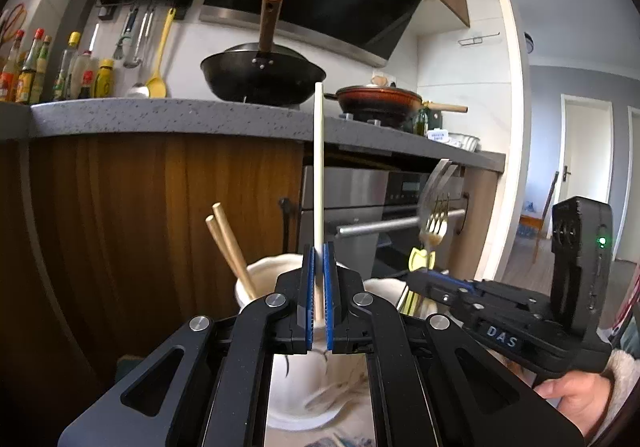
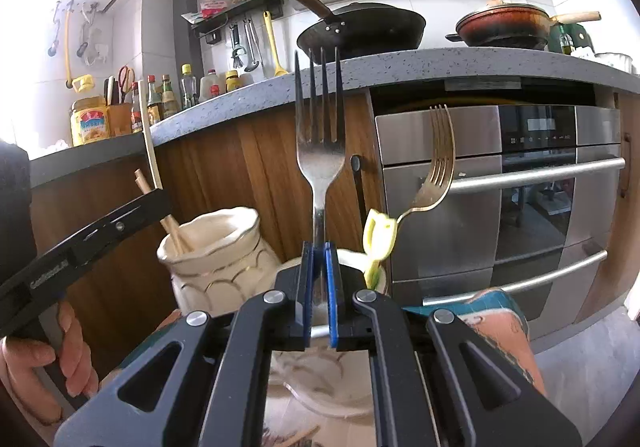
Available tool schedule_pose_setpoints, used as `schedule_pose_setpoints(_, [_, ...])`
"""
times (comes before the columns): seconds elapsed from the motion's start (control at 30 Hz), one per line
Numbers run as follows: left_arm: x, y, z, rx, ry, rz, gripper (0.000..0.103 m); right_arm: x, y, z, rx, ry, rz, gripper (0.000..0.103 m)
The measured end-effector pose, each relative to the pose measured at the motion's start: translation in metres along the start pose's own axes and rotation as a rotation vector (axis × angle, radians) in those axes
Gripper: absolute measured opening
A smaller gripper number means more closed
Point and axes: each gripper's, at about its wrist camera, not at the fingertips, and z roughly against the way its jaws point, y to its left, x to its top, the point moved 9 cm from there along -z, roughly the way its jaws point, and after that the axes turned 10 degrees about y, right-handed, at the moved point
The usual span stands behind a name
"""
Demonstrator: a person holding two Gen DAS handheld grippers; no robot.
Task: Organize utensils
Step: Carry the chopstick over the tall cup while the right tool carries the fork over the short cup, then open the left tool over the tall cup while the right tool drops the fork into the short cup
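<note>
Both grippers clamp utensils upright over two cream holders.

The left gripper [image 1: 318,287] pinches a pale chopstick [image 1: 319,167] above the left jar [image 2: 216,259], where two wooden chopsticks [image 1: 230,247] lean. The right gripper [image 2: 319,287] squeezes a steel fork [image 2: 320,151] over the second cup [image 2: 356,261], which holds a gold fork [image 2: 436,171] and a yellow-handled piece [image 2: 378,237]. Both holders stand on a patterned cloth [image 2: 500,319]. Behind them, wood cabinet fronts and a steel oven [image 2: 500,199]; higher, a grey counter [image 1: 160,115] with a black wok [image 1: 262,77], a red pan [image 1: 378,97] and bottles.
</note>
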Motion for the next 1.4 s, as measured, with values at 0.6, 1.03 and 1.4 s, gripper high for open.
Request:
schedule_pose_setpoints(0.6, [-0.017, -0.002, -0.008, 0.002, 0.078, -0.009, 0.007, -0.01, -0.006, 0.001, -0.033, 0.045, -0.019, 0.006])
schedule_pose_setpoints(1.03, [-0.018, -0.004, -0.007, -0.003, 0.076, -0.017, 0.021, -0.014, -0.009, -0.004, -0.042, 0.06, -0.023, 0.006])
schedule_pose_setpoints(1.4, [-0.017, 0.0, 0.005, -0.003, 0.064, 0.0, 0.039, -0.009, -0.012, 0.01, -0.108, 0.004, -0.001, 0.034])
